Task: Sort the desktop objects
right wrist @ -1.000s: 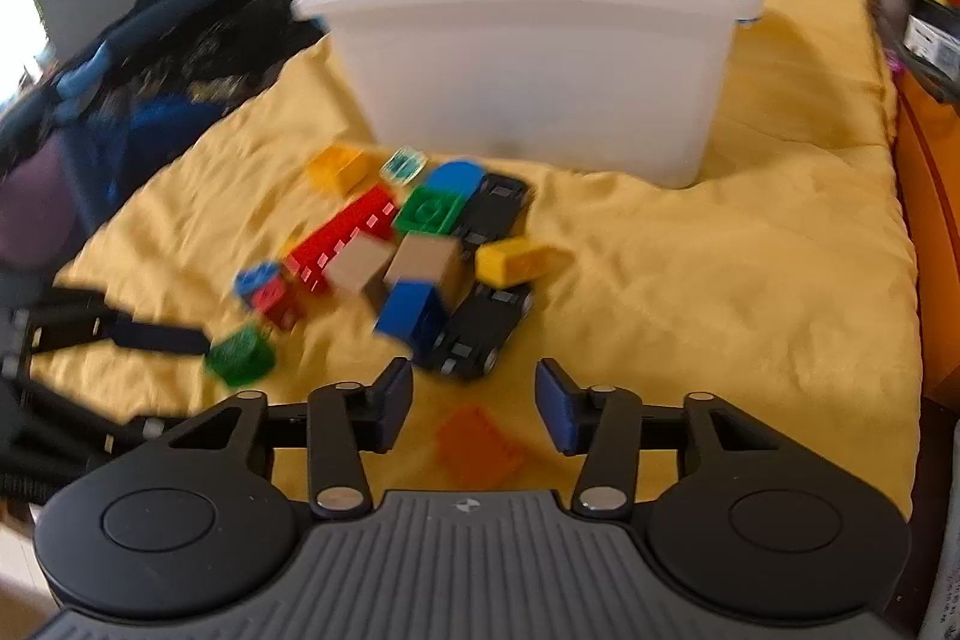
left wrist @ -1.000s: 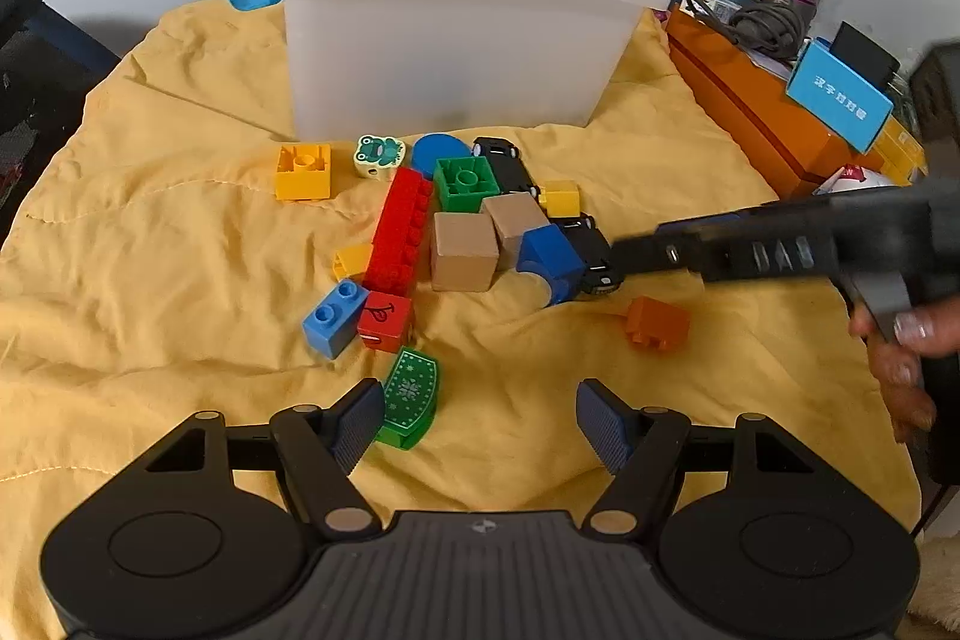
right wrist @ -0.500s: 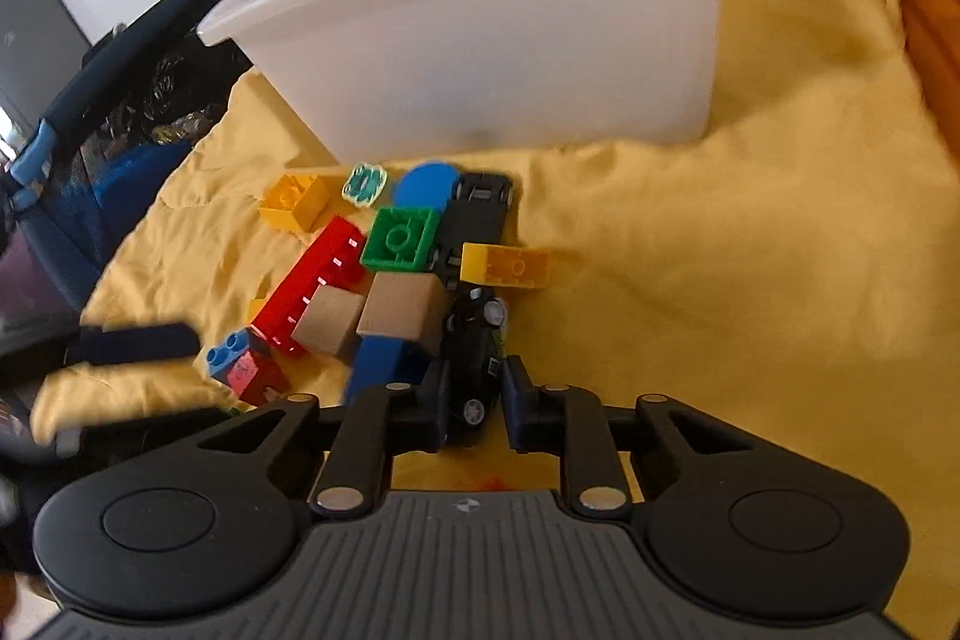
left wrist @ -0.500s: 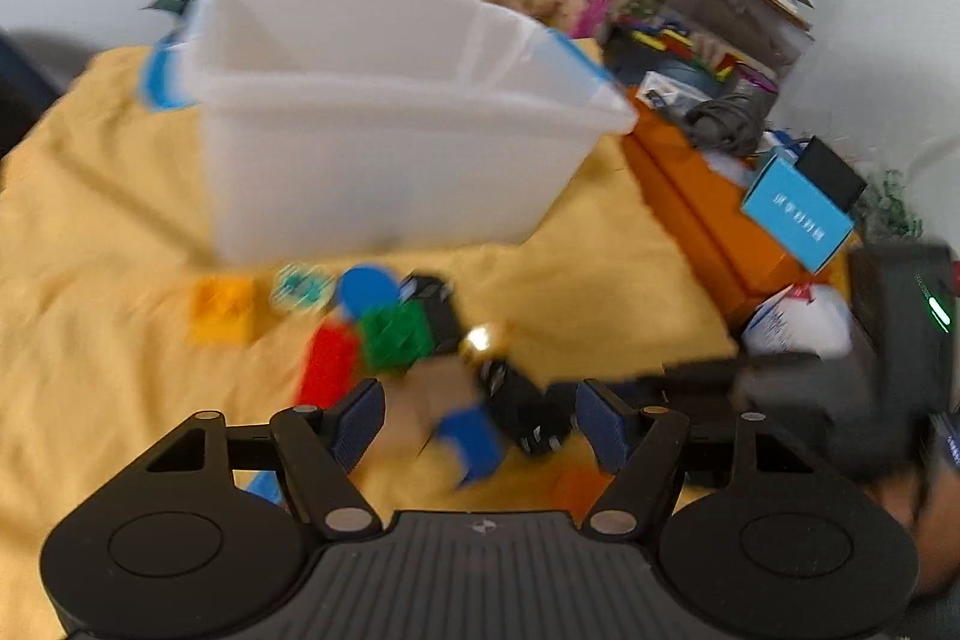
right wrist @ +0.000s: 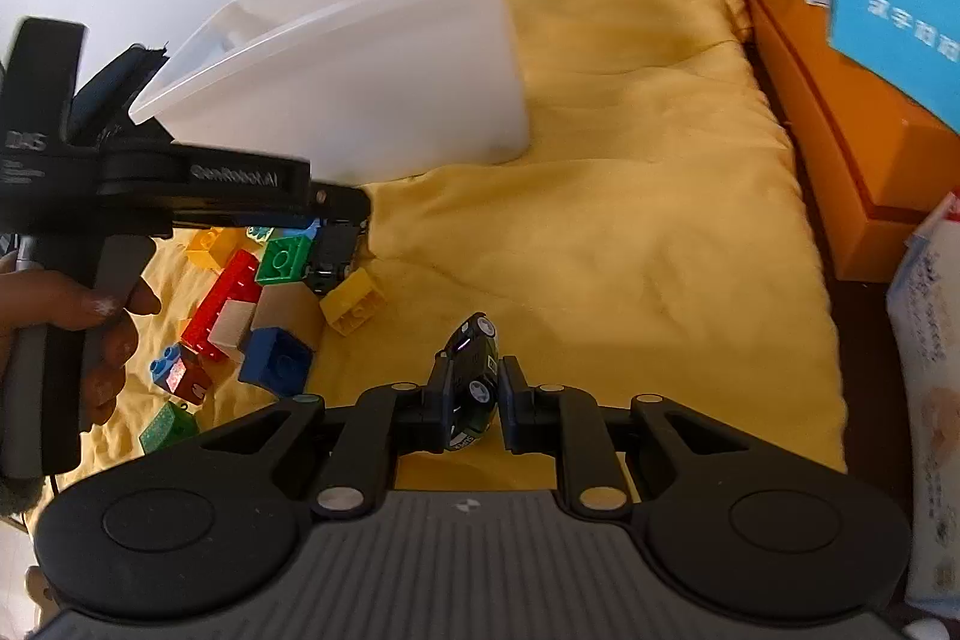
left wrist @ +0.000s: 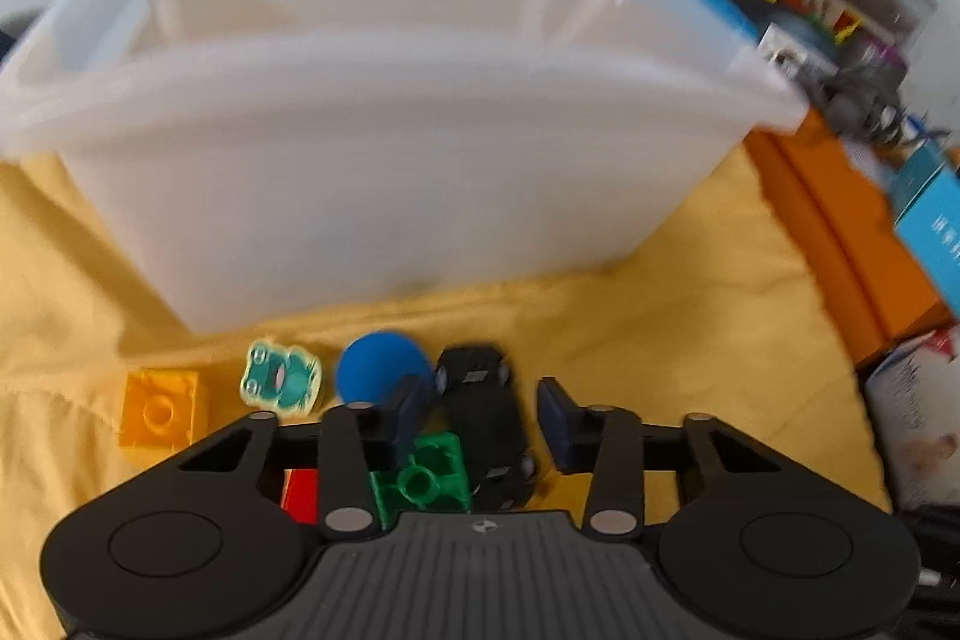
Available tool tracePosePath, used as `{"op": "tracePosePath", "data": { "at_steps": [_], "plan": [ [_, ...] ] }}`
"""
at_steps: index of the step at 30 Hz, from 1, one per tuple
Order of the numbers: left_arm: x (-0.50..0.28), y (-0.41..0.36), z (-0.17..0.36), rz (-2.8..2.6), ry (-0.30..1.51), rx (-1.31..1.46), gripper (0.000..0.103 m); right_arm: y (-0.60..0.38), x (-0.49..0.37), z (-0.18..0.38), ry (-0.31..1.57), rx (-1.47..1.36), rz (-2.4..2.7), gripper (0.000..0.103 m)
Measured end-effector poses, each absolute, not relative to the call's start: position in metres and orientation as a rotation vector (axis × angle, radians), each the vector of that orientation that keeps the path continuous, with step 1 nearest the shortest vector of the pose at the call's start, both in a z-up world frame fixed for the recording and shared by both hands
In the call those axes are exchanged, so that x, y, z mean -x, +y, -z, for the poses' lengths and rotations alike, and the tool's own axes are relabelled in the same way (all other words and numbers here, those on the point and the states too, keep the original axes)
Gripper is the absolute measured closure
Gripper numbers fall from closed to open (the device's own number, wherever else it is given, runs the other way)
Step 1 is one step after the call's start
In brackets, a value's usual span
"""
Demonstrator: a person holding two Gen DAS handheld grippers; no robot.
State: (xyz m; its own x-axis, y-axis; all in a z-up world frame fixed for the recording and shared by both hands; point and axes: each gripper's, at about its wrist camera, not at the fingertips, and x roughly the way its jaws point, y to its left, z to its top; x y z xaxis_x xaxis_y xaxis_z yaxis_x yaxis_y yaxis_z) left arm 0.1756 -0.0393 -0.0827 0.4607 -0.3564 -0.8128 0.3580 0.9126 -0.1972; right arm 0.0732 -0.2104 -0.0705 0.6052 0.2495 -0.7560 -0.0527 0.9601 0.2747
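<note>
My right gripper [right wrist: 474, 403] is shut on a small black toy car [right wrist: 471, 376], held above the yellow cloth [right wrist: 630, 250]. My left gripper [left wrist: 483, 415] is open, its fingers on either side of a second black toy car [left wrist: 483, 412] that lies on the cloth in front of the white bin [left wrist: 372, 148]. It also shows in the right wrist view [right wrist: 333, 220], over the block pile. A green brick [left wrist: 420, 481], a blue disc [left wrist: 378, 364], a frog tile [left wrist: 279, 379] and a yellow brick [left wrist: 159, 415] lie around it.
The white bin [right wrist: 360, 100] stands at the back. Red [right wrist: 225, 292], tan [right wrist: 282, 307], blue [right wrist: 276, 361] and yellow [right wrist: 353, 301] bricks lie left in the right wrist view. Orange boxes [right wrist: 852, 148] and clutter line the right edge.
My right gripper has lifted the black car away from the pile and to the right. My left gripper has moved forward and down around the other black car near the bin.
</note>
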Motion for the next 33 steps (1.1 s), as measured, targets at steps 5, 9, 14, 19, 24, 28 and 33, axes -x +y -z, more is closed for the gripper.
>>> {"op": "tracePosePath", "data": {
  "at_steps": [5, 9, 14, 19, 24, 28, 33],
  "plan": [
    [-0.174, -0.049, 0.087, 0.516, 1.006, -0.026, 0.068, -0.212, -0.070, 0.070, 0.896, -0.225, -0.162, 0.085],
    [-0.171, -0.044, 0.084, 0.547, 1.007, -0.003, 0.082, -0.212, -0.075, 0.072, 0.901, -0.207, -0.170, 0.085],
    [-0.151, -0.035, 0.071, 0.604, 0.972, 0.001, 0.090, -0.215, -0.080, 0.075, 0.903, -0.217, -0.158, 0.065],
    [-0.153, -0.031, 0.080, 0.572, 1.002, -0.010, 0.086, -0.220, -0.092, 0.092, 0.972, -0.301, -0.206, 0.068],
    [-0.169, -0.034, 0.098, 0.606, 1.077, 0.068, 0.067, -0.211, -0.088, 0.083, 0.962, -0.204, -0.238, 0.082],
    [-0.164, -0.048, 0.097, 0.596, 1.051, 0.001, 0.075, -0.213, -0.082, 0.083, 0.966, -0.196, -0.239, 0.082],
    [-0.139, -0.042, 0.080, 0.618, 0.982, -0.052, 0.075, -0.212, -0.080, 0.082, 0.959, -0.159, -0.242, 0.082]
  ]
}}
